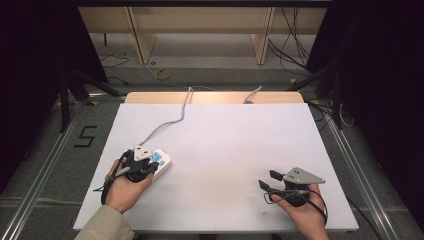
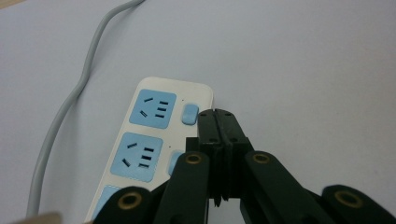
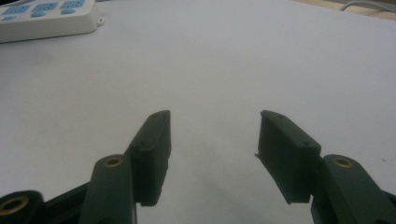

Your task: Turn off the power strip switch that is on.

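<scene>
Pressing my left gripper (image 2: 215, 114), jaws closed together, beside a blue switch on the white plastic power strip (image 2: 154, 140) near the table's (image 1: 225, 140) left edge. It looks rigid, light, likely to slide; I'd grip its long sides. My right gripper (image 3: 212, 140) rests open.

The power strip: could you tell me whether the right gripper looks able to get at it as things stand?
Probably yes: the right gripper is open, and only bare table lies between it and the power strip.
</scene>
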{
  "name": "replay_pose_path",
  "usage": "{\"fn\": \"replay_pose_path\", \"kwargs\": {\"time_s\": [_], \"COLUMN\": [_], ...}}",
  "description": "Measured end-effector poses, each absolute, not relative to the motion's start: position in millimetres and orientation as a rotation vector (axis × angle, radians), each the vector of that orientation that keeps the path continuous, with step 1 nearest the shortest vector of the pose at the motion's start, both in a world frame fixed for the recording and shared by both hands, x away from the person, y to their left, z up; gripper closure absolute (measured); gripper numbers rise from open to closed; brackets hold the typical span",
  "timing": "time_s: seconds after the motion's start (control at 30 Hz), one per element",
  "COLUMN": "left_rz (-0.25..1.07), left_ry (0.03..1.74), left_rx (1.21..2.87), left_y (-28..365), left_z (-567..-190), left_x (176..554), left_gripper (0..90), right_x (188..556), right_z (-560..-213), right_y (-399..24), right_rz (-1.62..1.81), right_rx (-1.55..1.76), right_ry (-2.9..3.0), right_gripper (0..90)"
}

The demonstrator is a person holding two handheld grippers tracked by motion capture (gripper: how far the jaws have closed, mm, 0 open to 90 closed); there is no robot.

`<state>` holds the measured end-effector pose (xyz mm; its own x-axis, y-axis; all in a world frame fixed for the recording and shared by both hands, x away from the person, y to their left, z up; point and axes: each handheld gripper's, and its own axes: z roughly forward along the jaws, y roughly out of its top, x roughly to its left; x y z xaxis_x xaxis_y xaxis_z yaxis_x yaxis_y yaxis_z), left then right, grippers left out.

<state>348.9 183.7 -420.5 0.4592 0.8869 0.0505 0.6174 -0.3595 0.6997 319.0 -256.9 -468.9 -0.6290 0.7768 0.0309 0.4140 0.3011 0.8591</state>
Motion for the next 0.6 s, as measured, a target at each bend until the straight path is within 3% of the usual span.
{"fn": "replay_pose_path", "kwargs": {"time_s": [0.6], "left_rz": [0.557], "left_ry": [1.28], "left_rx": [2.098], "left_y": [191.7], "left_z": [-420.7], "left_x": [350.8], "left_gripper": [89.5], "right_x": [317.8], "right_z": [-466.6], "right_y": [-255.6], "right_rz": [1.251], "right_rx": [1.057], "right_ry": [2.182], "right_gripper": [44.8]}}
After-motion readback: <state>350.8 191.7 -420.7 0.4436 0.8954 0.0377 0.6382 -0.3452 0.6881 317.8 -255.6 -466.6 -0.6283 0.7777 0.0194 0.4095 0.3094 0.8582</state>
